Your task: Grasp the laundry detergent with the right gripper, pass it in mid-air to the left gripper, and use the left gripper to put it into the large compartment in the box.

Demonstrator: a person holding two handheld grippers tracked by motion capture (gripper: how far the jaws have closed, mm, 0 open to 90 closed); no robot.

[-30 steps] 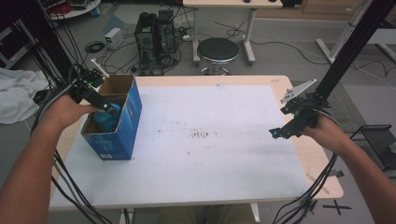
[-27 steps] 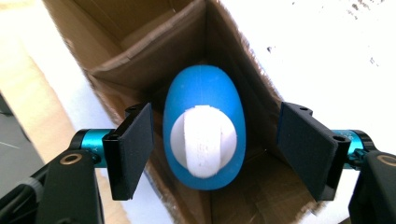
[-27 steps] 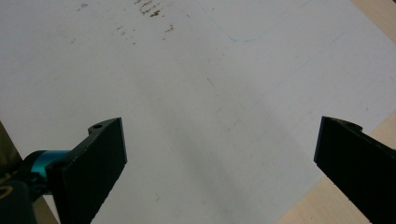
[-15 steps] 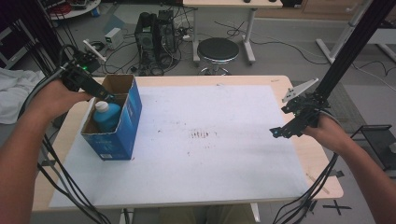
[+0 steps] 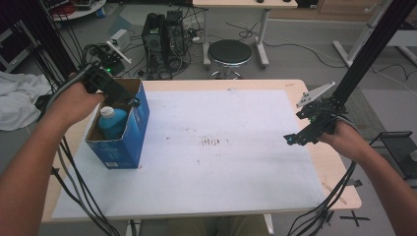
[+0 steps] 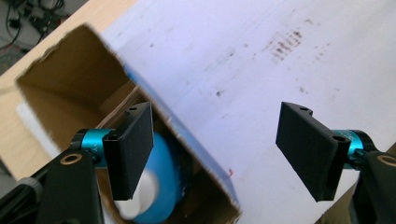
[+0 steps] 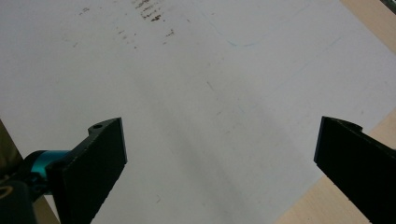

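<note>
An open blue cardboard box (image 5: 123,147) stands at the left of the table, and a blue bottle (image 5: 112,123) with a white cap stands upright in it. My left gripper (image 5: 132,102) hovers over the box's far rim, open, with nothing between its jaws. In the left gripper view the box (image 6: 70,79) and the bottle (image 6: 166,163) lie below the left gripper (image 6: 215,116). At the right of the table my right gripper (image 5: 291,139) stays low over the white sheet (image 5: 221,147). In the right gripper view the right gripper (image 7: 222,126) is wide open and holds nothing.
The white sheet covers most of the wooden table (image 5: 339,162). A black frame post (image 5: 364,59) rises behind my right hand. Beyond the far edge are a round stool (image 5: 228,51) and computer towers (image 5: 164,29) on the floor. Cables hang off the front left.
My left gripper has risen out of the box and drawn back toward the far left, leaving the bottle standing inside. The right gripper has kept still.
</note>
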